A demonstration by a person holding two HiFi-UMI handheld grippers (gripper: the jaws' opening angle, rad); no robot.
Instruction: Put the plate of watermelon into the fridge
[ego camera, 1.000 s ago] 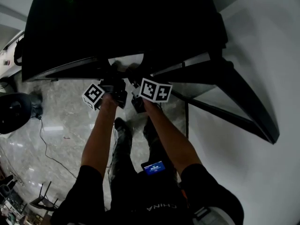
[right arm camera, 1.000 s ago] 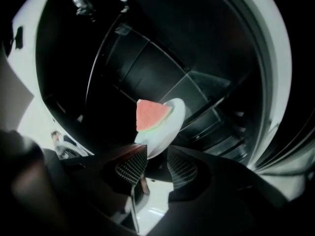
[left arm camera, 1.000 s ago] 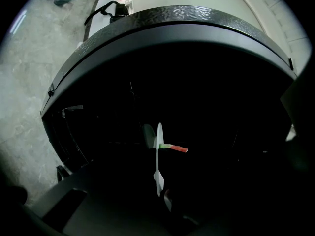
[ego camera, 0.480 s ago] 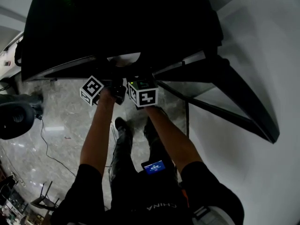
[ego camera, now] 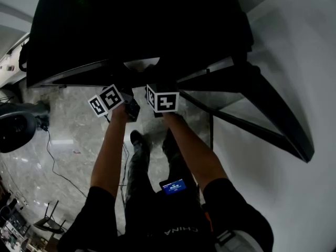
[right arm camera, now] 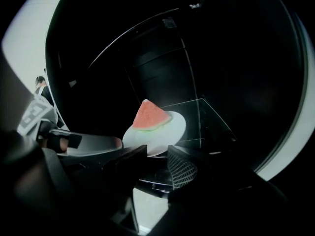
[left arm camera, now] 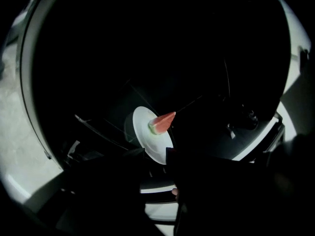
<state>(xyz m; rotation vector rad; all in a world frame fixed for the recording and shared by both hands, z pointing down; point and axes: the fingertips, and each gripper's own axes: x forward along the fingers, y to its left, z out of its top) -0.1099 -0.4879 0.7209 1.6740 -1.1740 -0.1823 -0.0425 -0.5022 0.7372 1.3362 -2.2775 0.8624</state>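
Viewing along the left gripper (left arm camera: 151,154), I see the round white ceramic plate (left arm camera: 147,144) straight ahead of its jaws, inside the dark, unlit compartment of the black fridge (ego camera: 136,25). A red triangular watermelon wedge with a green rind (left arm camera: 162,123) lies on the plate. The left jaws have just been opening and now stand released. The near rim of the plate sits in the gap at their tips, and neither pad presses on it.

The right gripper (right arm camera: 157,154) points at the same plate from the other side. Its jaws are also apart, with the plate rim just above the gap and no pad visibly closed on it. A clear glass shelf (right arm camera: 206,117) runs beside and behind the plate. I cannot tell whether the plate rests flat on it.

From the head view, both forearms reach forward side by side into the fridge opening, above the grey marble floor (ego camera: 68,140).
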